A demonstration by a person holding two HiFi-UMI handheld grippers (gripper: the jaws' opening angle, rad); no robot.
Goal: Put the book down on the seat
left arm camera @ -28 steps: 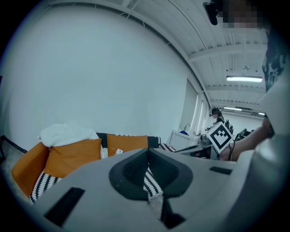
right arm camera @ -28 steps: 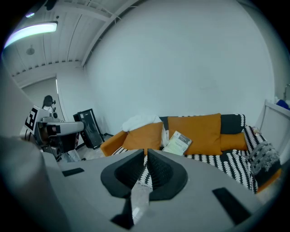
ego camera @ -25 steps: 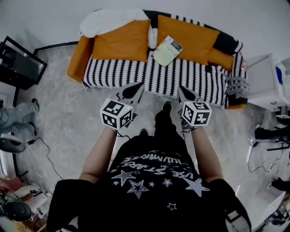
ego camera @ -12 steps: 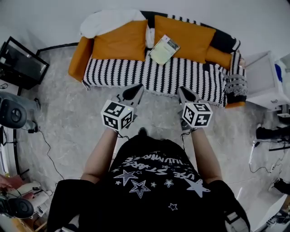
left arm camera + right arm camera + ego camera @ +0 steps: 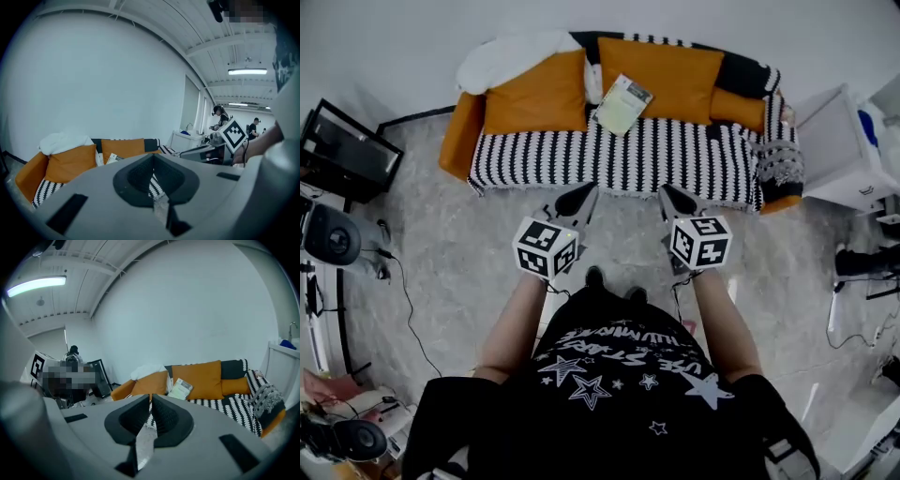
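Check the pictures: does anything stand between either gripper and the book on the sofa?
Nothing visible does. The book leans on the cushions; between it and the left gripper and right gripper, both shut and empty, lie only floor and the striped seat.

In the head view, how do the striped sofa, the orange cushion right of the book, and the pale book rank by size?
Largest: black-and-white striped sofa.
Then the orange fabric cushion.
Smallest: pale green book.
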